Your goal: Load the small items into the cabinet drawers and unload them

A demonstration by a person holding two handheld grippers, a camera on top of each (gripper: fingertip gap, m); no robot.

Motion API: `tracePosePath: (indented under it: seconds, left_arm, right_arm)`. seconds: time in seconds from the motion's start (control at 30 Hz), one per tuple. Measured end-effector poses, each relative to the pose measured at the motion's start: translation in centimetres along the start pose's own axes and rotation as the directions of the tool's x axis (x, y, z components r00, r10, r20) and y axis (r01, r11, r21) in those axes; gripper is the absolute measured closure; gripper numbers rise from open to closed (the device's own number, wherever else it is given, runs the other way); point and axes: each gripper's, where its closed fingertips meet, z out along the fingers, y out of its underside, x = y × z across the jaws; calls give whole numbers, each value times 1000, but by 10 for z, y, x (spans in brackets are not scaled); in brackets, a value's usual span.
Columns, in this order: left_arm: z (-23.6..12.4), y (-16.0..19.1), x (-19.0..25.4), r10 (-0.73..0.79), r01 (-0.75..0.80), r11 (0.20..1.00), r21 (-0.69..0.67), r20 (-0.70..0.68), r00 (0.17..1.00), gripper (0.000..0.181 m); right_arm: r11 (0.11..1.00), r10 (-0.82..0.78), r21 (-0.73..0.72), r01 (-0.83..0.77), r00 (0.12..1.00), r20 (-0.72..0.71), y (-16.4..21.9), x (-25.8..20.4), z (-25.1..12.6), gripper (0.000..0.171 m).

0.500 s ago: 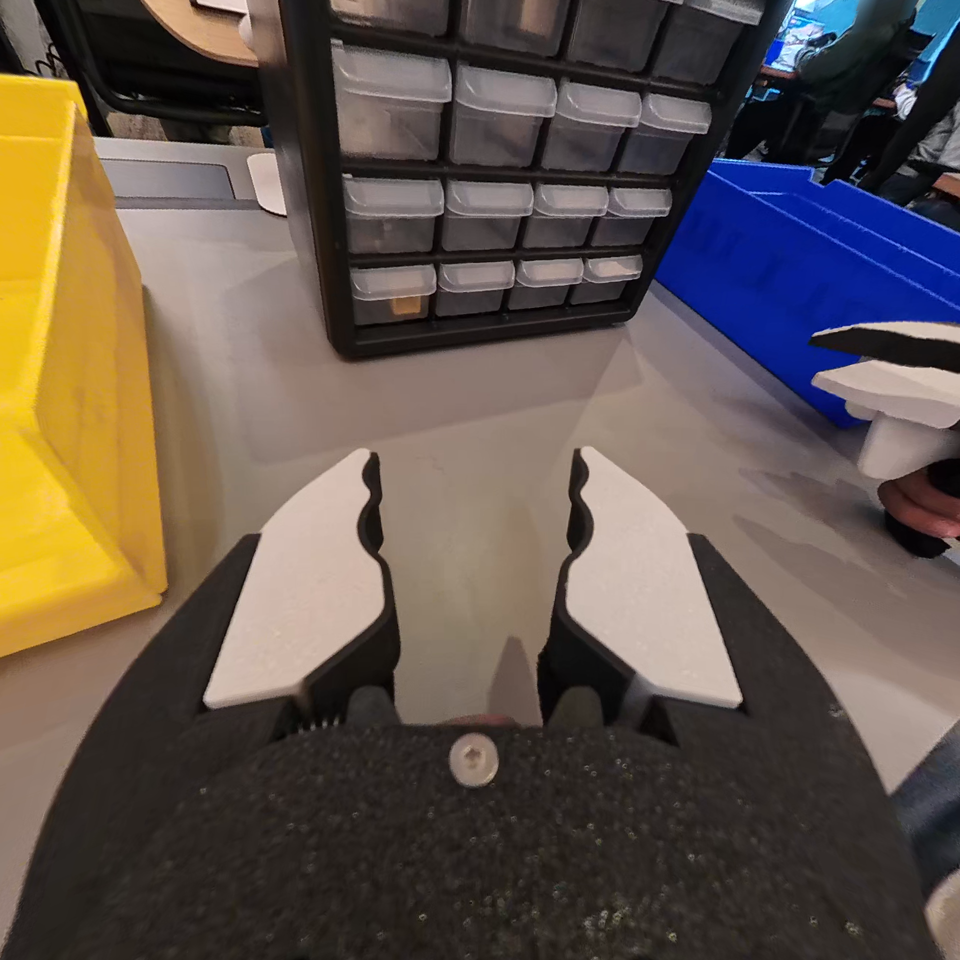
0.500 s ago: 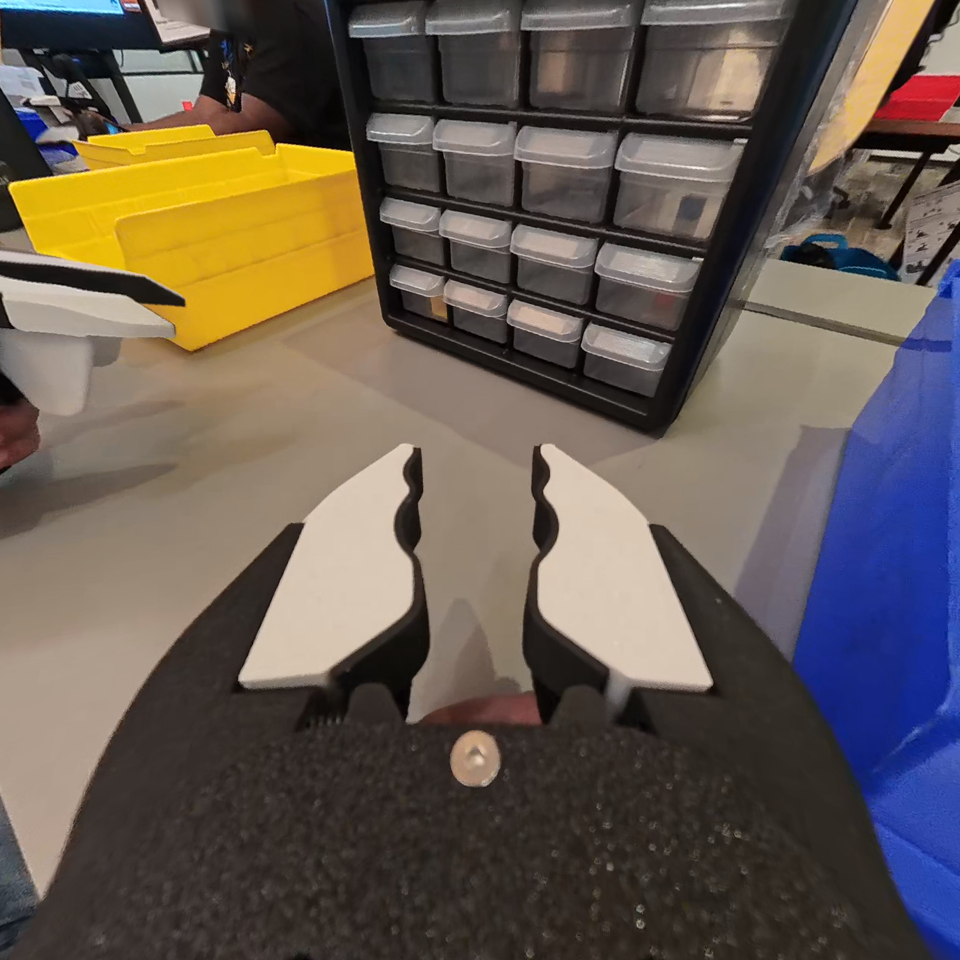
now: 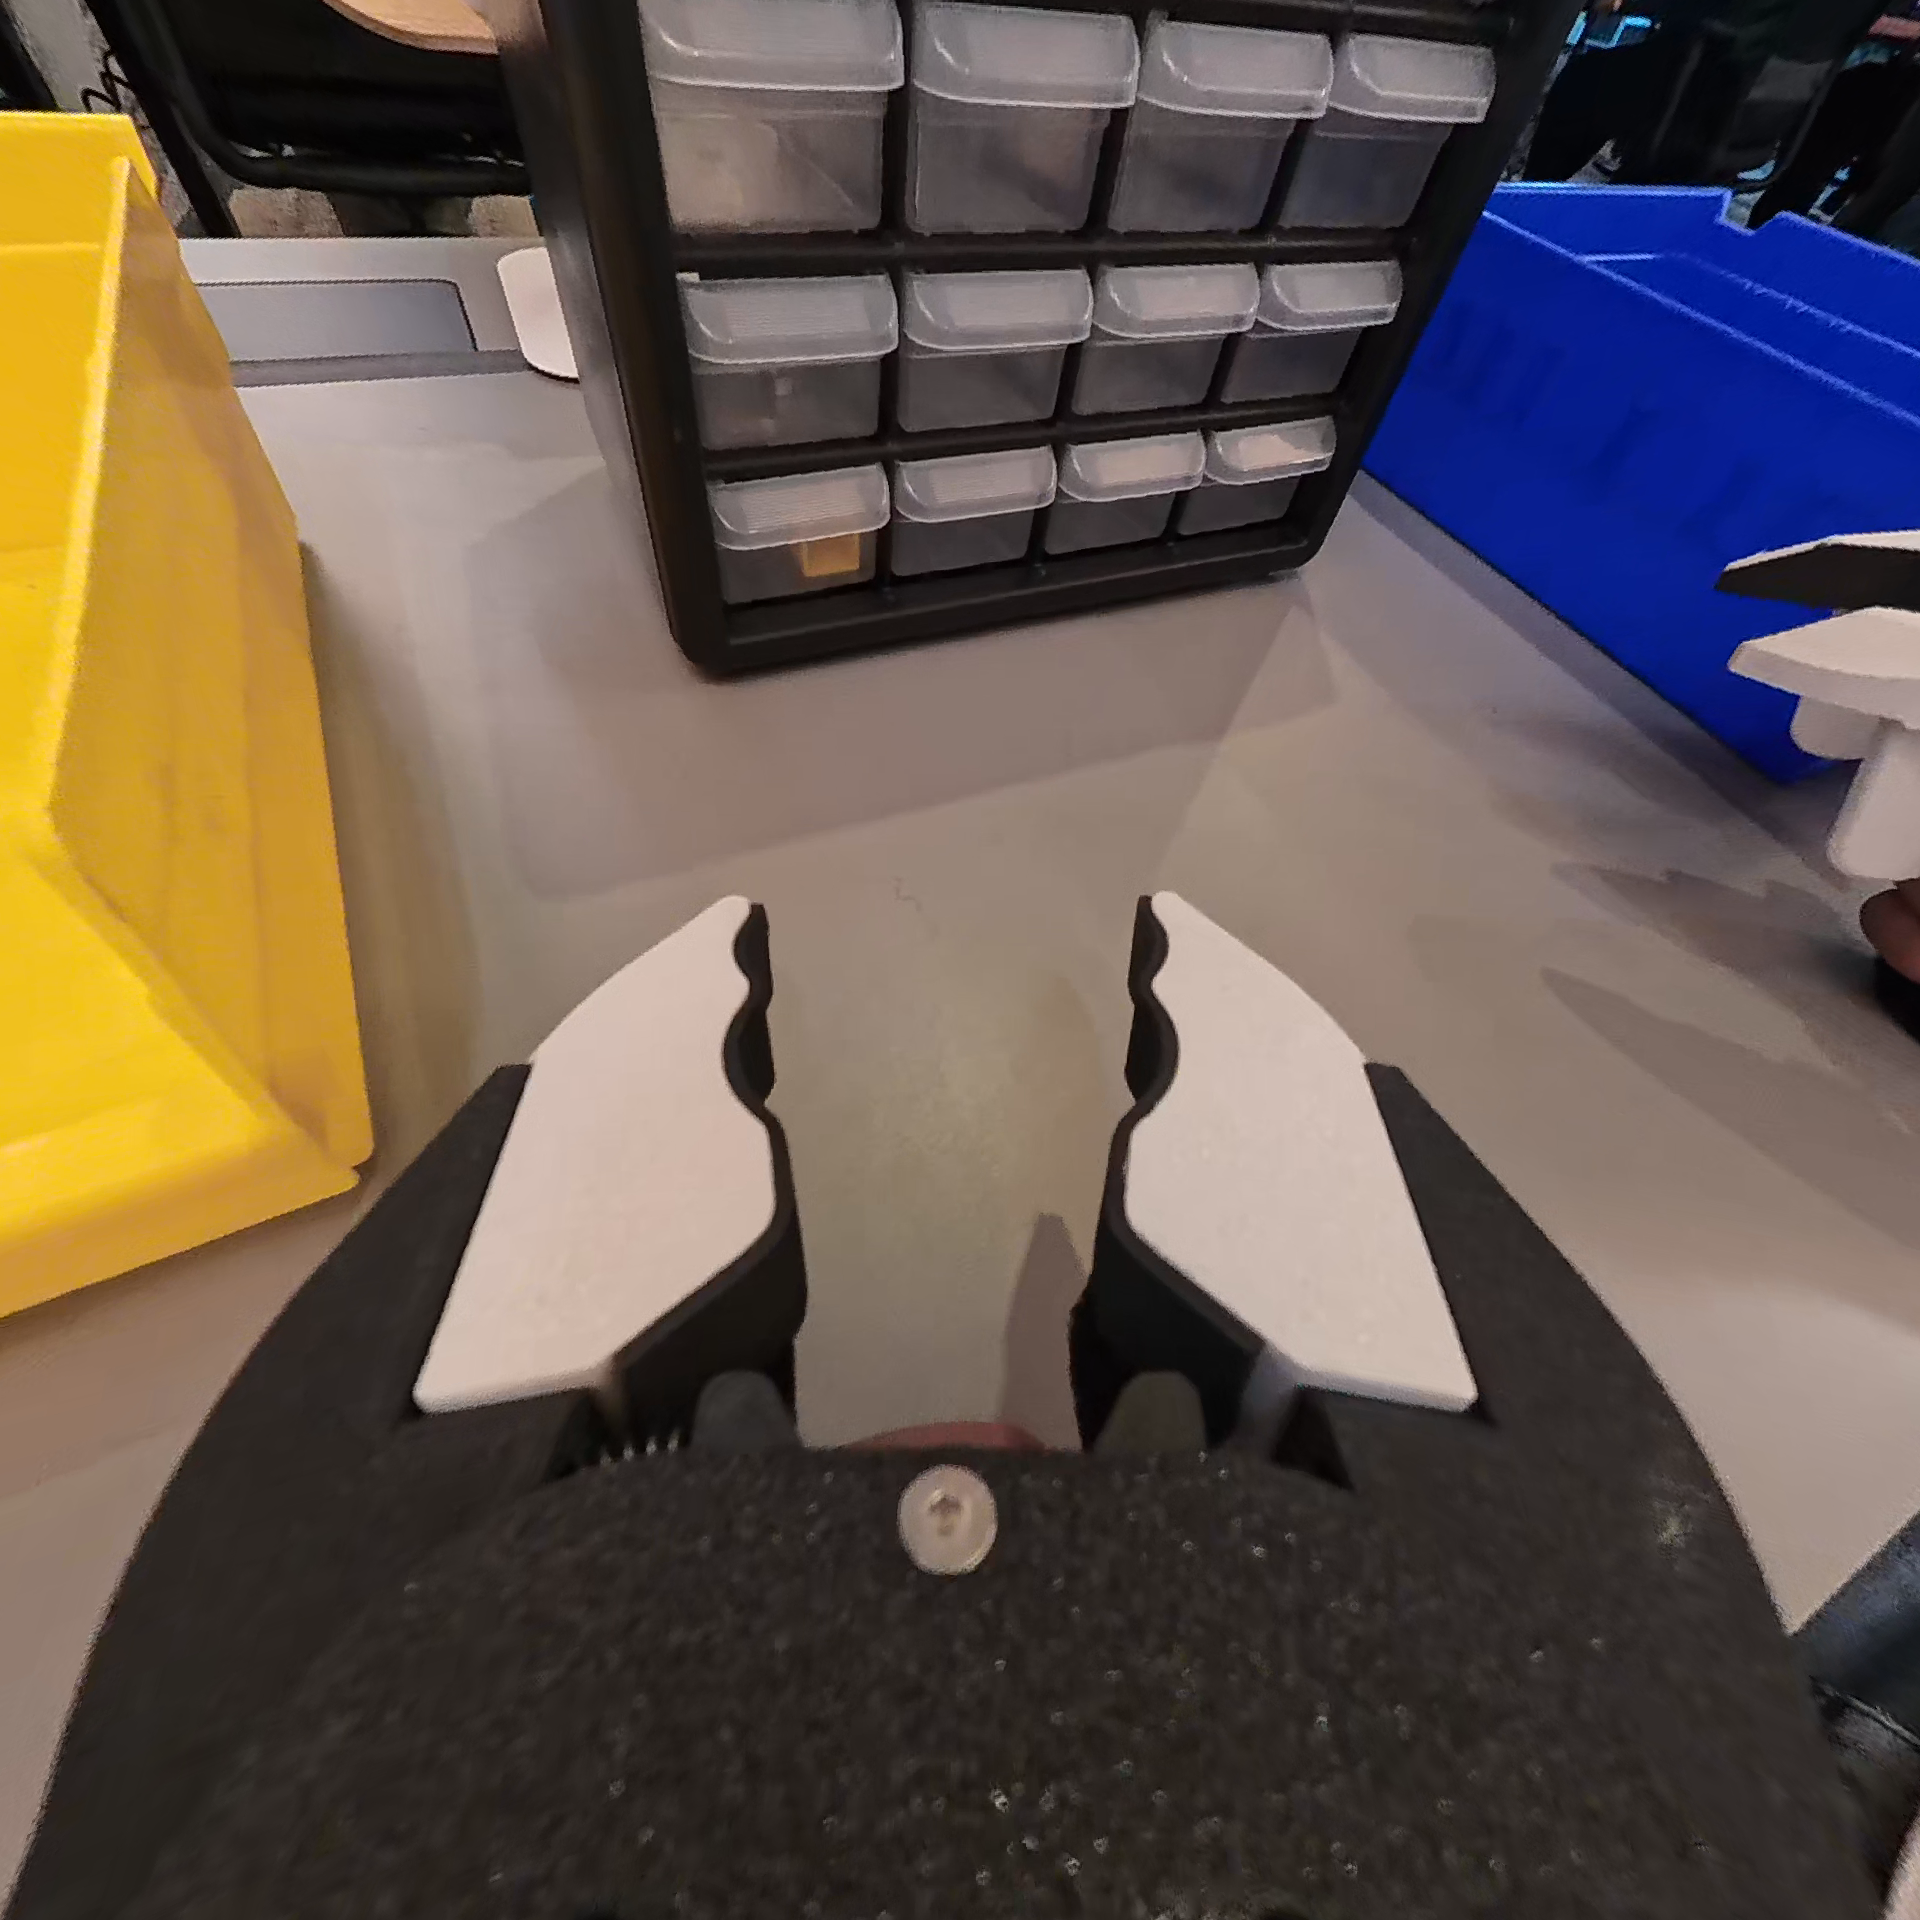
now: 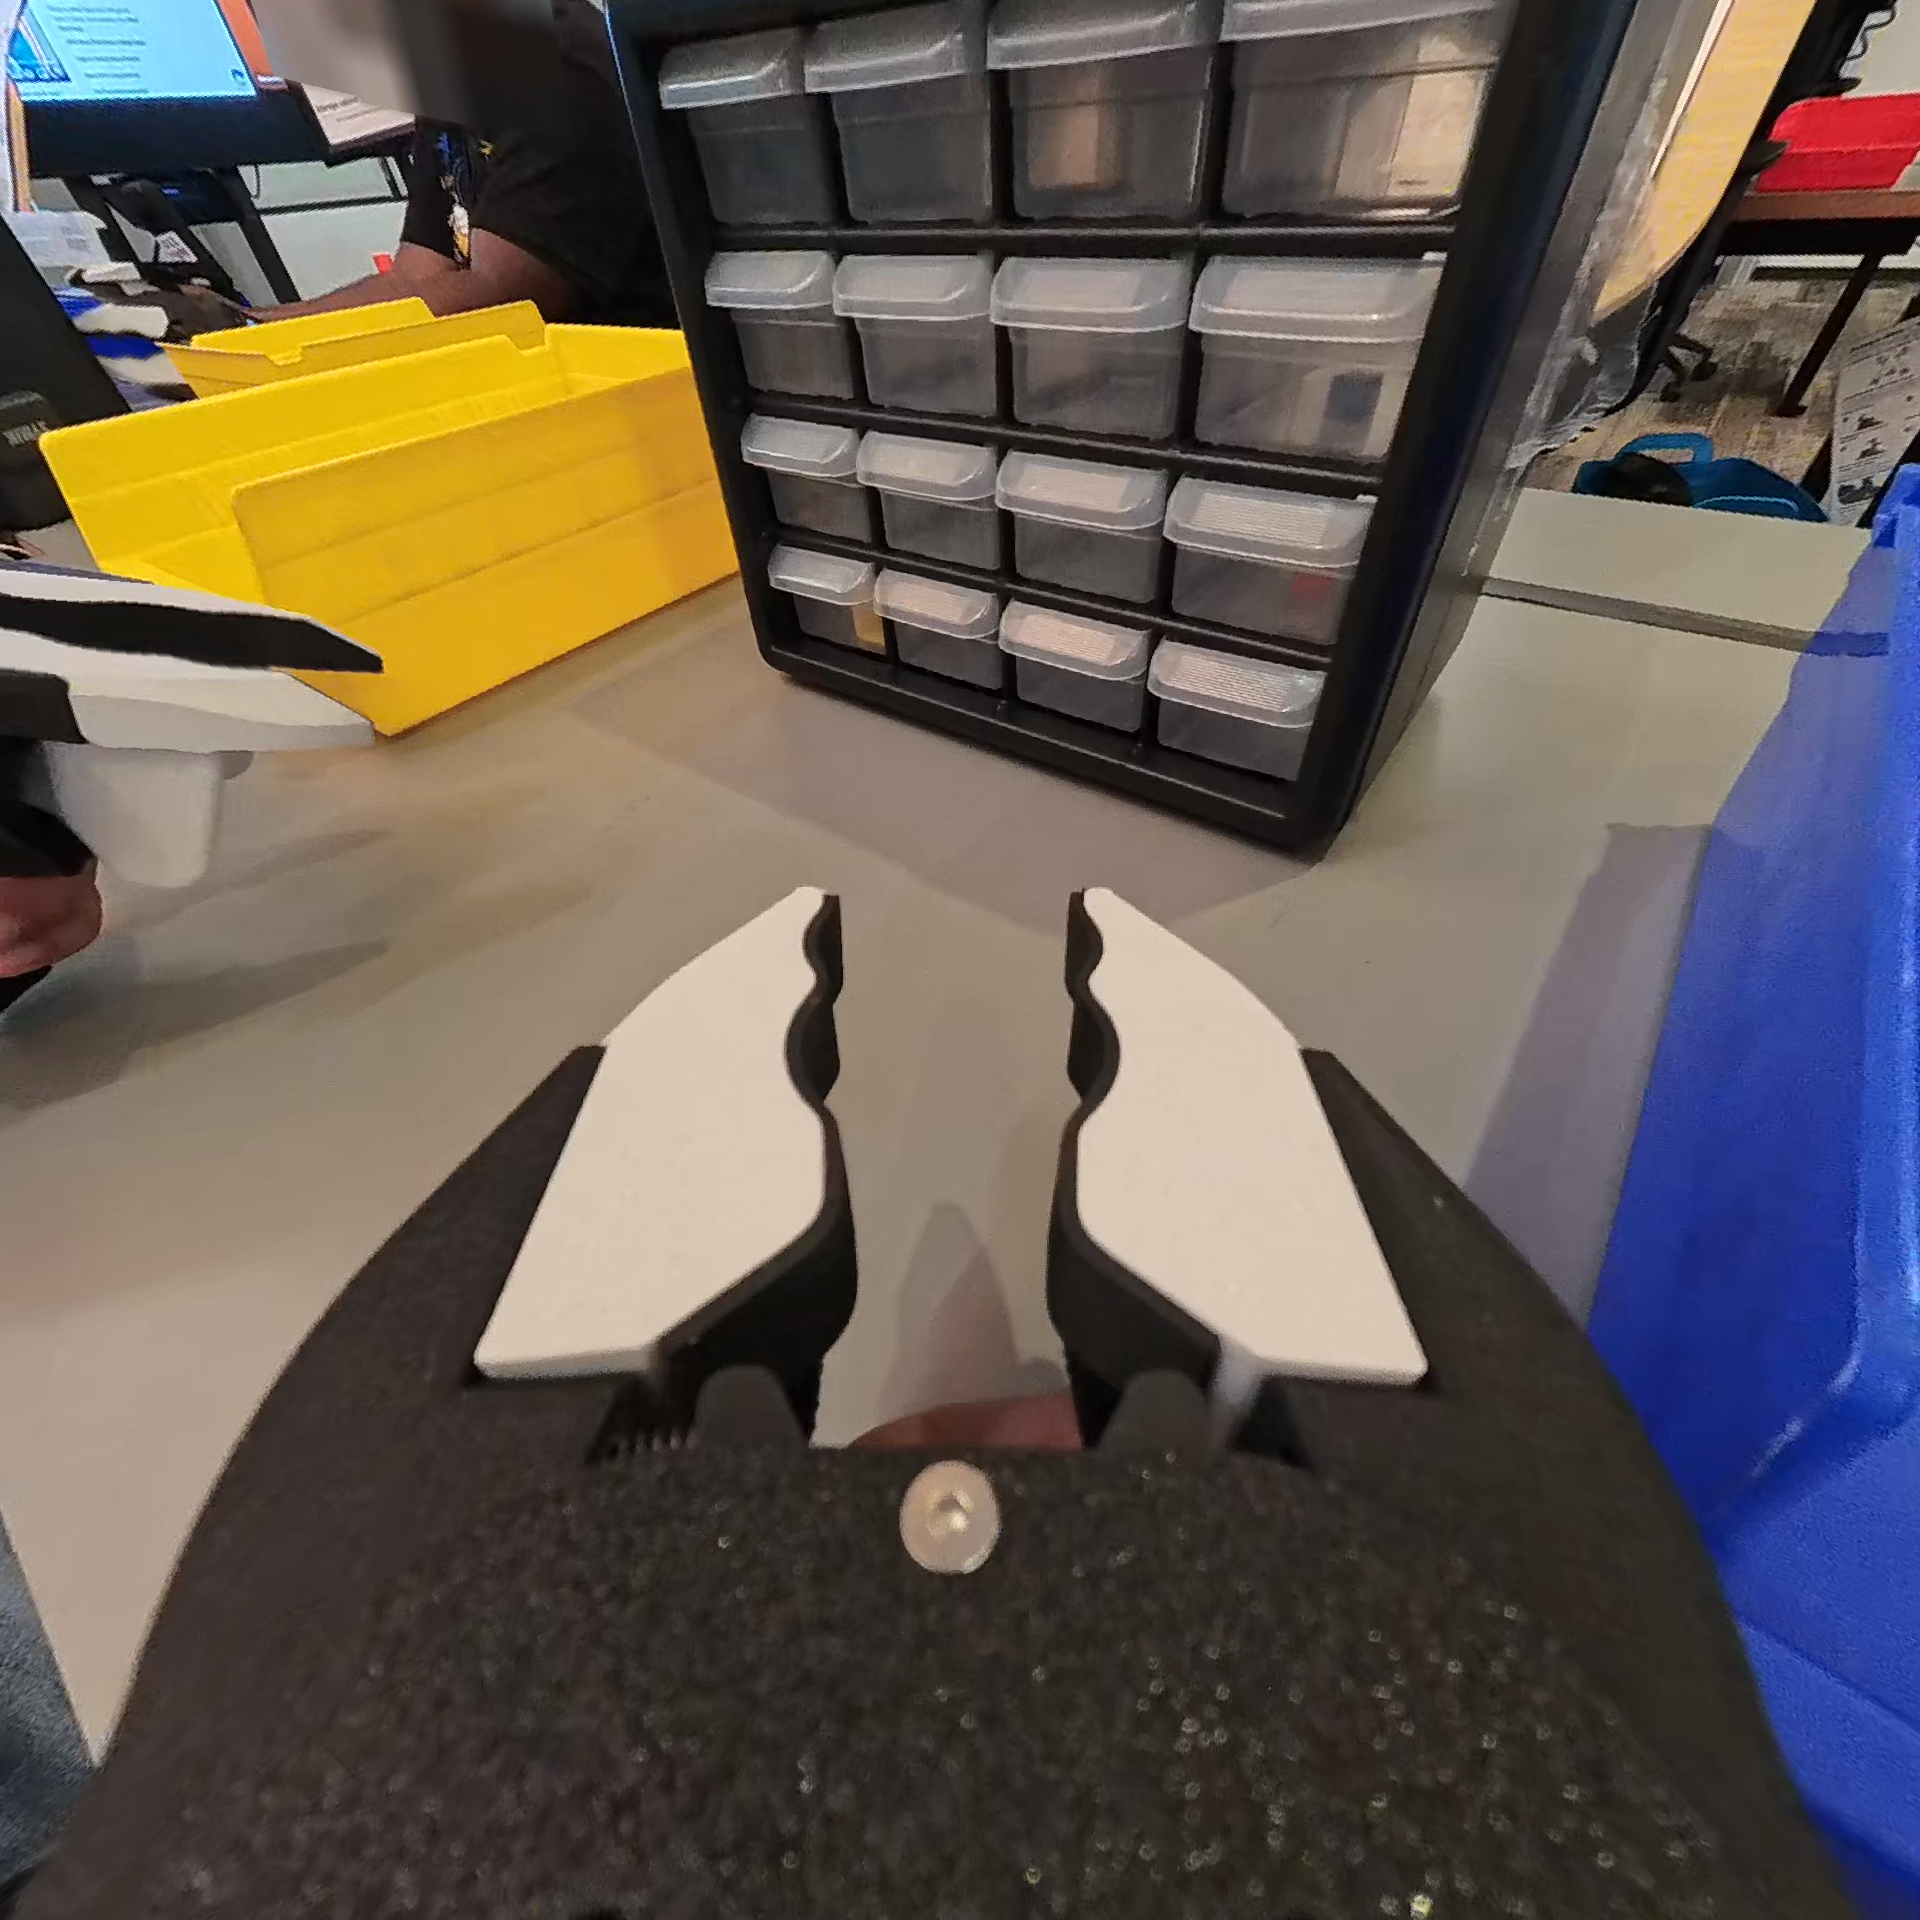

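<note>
A black cabinet point(image 3: 623, 343) with several clear plastic drawers stands on the grey table ahead of both grippers; it also shows in the right wrist view point(image 4: 1475, 436). All drawers are pushed in. The bottom left drawer point(image 3: 800, 530) holds a small orange item point(image 3: 831, 556). A drawer on the right column point(image 4: 1304, 358) holds a small blue item. My left gripper point(image 3: 951, 914) is open and empty, held above the bare table short of the cabinet. My right gripper point(image 4: 951, 904) is open and empty, also short of the cabinet.
A yellow bin point(image 3: 135, 727) stands at the left, also in the right wrist view point(image 4: 436, 520). A blue bin point(image 3: 1621, 416) stands at the right, close beside my right gripper point(image 4: 1787, 1143). A person sits behind the yellow bin. The other gripper shows at each view's edge.
Both grippers have moved a little closer to the cabinet. The right gripper's fingers stand slightly wider apart. All drawers stay shut.
</note>
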Motion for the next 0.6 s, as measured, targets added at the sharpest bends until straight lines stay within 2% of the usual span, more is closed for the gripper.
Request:
tracePosePath:
  seconds: [0.6]
  left_arm:
    - [3, 4, 1, -15, 14, 999, -29, -19, 1000, 119]
  right_arm:
    - [1000, 5, -2, -5, 1000, 1, 1, 0, 0, 130]
